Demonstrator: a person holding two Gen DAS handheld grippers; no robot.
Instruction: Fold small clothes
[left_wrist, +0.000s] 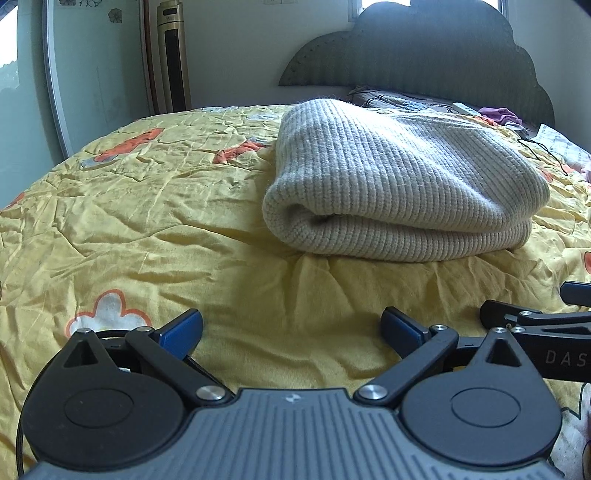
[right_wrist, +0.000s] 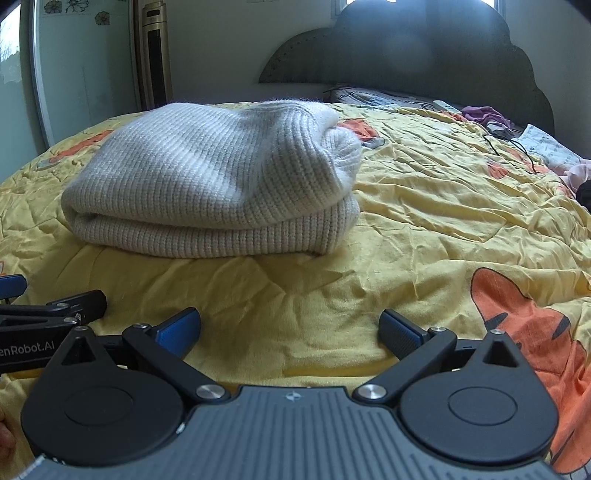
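The bed, under a wrinkled yellow quilt (left_wrist: 155, 206) printed with orange and white cartoon shapes, fills both views, a dark scalloped headboard (left_wrist: 436, 55) at the far end. On the quilt lies the folded, ribbed, pale grey knitted sweater (left_wrist: 399, 184), doubled over with its rounded fold toward the near side, resting flat, far from both tools. The left tongs (left_wrist: 291, 332) are spread wide, blue pads apart, gripping nothing, hovering low over bare quilt. The right tongs (right_wrist: 290, 332) are equally wide, released and empty, just beside the left ones. Writing: "DAS" shows on the neighbouring tool's black arm at the right edge of the left view; "enRobot.AI" reads at the left edge of the right view. A gold tower appliance (left_wrist: 173, 55) stands against the far left wall.
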